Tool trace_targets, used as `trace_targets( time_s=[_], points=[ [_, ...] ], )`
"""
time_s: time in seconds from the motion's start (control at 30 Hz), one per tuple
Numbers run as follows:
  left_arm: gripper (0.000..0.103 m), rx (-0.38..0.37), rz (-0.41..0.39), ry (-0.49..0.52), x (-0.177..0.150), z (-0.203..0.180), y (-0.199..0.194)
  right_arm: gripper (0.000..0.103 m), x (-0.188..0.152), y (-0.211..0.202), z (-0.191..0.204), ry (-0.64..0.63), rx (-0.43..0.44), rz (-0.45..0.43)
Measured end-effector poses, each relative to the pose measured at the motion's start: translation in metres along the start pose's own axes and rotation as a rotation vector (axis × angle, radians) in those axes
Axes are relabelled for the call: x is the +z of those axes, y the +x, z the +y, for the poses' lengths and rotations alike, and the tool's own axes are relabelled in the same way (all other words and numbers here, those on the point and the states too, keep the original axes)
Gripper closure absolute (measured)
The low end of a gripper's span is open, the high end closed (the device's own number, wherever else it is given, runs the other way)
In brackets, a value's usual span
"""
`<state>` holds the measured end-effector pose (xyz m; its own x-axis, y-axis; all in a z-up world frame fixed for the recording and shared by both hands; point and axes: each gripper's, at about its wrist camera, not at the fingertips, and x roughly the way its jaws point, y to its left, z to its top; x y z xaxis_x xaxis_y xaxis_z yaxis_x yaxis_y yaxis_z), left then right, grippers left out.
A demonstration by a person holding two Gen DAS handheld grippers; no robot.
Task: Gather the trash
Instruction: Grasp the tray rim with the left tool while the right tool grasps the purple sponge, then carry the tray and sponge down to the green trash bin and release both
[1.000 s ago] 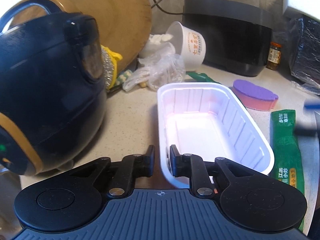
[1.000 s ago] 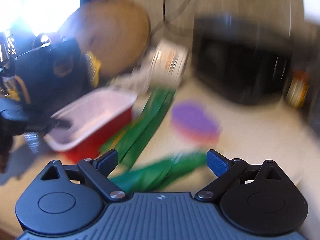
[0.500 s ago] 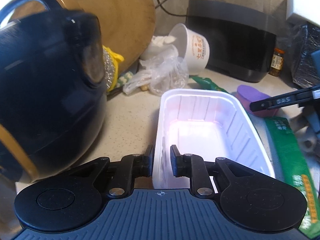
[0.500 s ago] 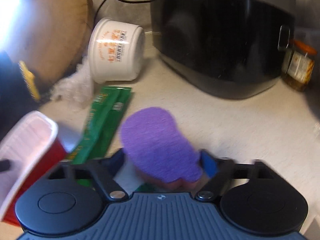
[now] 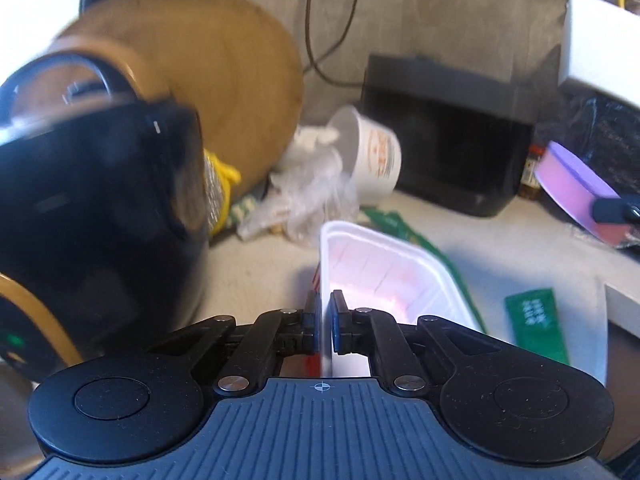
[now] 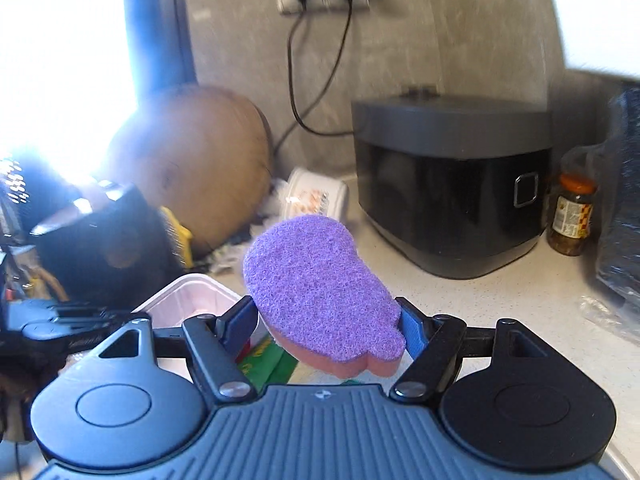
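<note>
My left gripper [image 5: 325,320] is shut on the near wall of a white plastic tray [image 5: 384,264] with a red outside and holds it lifted and tilted. My right gripper [image 6: 326,320] is shut on a purple and pink sponge [image 6: 320,284] and holds it above the counter; the sponge also shows at the right of the left wrist view [image 5: 576,184]. The tray shows at the lower left of the right wrist view [image 6: 192,296]. Green wrappers [image 5: 536,324] lie on the counter. A tipped white paper cup [image 5: 372,156] and crumpled clear plastic [image 5: 312,196] lie at the back.
A black and gold cooker [image 5: 92,216] stands close on the left. A round wooden board [image 5: 224,76] leans on the wall. A black rice cooker [image 6: 452,184] stands at the back, with a jar [image 6: 572,216] to its right. A white box edge [image 5: 624,312] is at the right.
My right gripper closed on the purple sponge and lifted it off the counter. My left gripper raised and tilted the white tray.
</note>
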<state>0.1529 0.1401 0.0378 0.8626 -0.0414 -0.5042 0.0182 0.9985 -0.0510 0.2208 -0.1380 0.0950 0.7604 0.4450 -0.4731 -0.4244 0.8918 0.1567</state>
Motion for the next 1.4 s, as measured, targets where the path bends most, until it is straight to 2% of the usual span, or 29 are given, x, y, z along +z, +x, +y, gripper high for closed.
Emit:
trace_targets(
  time_s=[0.17,0.33,0.53,0.6,0.67,0.73,0.87,0.97,1.17,1.27,1.4],
  points=[
    [0.093,0.026,-0.019,0.056,0.003,-0.016,-0.02,0.029,-0.018,-0.039,-0.002,0.012,0.014,-0.03],
    [0.088,0.116,0.113,0.064,-0.008,-0.019,0.003,0.029,-0.042,-0.046,-0.004,0.016,0.021,0.028],
    [0.083,0.08,0.213,-0.004,-0.011,-0.001,0.035,0.029,-0.06,-0.046,-0.012,0.03,0.009,0.068],
    [0.08,0.111,0.253,-0.011,-0.014,-0.001,0.044,0.029,-0.062,-0.042,-0.014,0.039,0.008,0.085],
    [0.083,0.111,0.303,-0.002,-0.018,-0.004,0.053,0.029,-0.065,-0.035,-0.016,0.048,0.004,0.102],
    [0.089,0.062,0.292,0.017,-0.021,-0.004,0.05,0.029,-0.069,-0.03,-0.018,0.05,-0.005,0.116],
    [0.094,0.051,0.221,-0.063,-0.024,0.002,0.04,0.029,-0.077,-0.022,-0.02,0.06,-0.028,0.137],
    [0.093,0.036,0.14,-0.095,-0.016,0.006,0.027,0.029,-0.081,-0.025,-0.023,0.081,-0.025,0.14],
    [0.093,0.006,0.02,-0.106,0.0,-0.001,-0.017,0.029,-0.084,-0.056,-0.03,0.101,-0.036,0.087],
    [0.093,-0.068,-0.051,-0.108,0.009,-0.021,-0.051,0.029,-0.092,-0.078,-0.034,0.093,-0.056,0.055],
    [0.093,-0.219,-0.14,-0.013,0.0,-0.079,-0.093,0.029,-0.117,-0.111,-0.046,0.1,-0.099,0.009]
  ],
)
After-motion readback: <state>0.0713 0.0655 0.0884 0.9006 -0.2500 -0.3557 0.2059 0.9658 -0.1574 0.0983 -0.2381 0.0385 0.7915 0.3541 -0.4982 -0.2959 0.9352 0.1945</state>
